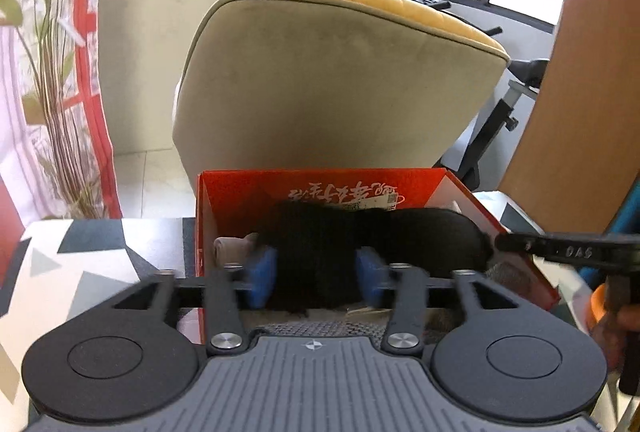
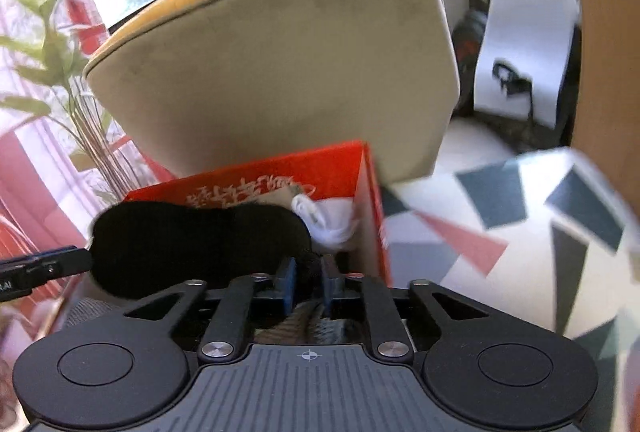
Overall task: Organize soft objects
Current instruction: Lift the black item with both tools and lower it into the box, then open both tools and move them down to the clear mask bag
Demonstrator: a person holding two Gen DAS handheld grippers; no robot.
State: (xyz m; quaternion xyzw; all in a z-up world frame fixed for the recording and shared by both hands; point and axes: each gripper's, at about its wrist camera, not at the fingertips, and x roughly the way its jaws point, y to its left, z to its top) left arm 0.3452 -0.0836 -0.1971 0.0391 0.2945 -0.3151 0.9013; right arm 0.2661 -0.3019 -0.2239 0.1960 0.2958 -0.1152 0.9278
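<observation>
Black knit cloth [image 1: 316,252] hangs over the red box [image 1: 240,199], held at both ends. Left hand-held gripper [image 1: 316,272]: blue pads [image 1: 260,278] part-closed w/ the cloth bunched between them. Right hand-held gripper [image 2: 308,282]: narrow, pinching a thin fold of same cloth [image 2: 192,244]. Box sits on patterned worktop [image 2: 500,216], w/ white fabric [image 2: 328,220] inside by its right wall. Beige chair back [image 1: 332,83] just behind the box.

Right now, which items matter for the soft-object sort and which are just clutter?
Job:
black cloth, held by both tools: left tool, right tool
red box
white cloth in the box
beige cloth in the box

Lying about:
chair
plant
patterned table
</observation>
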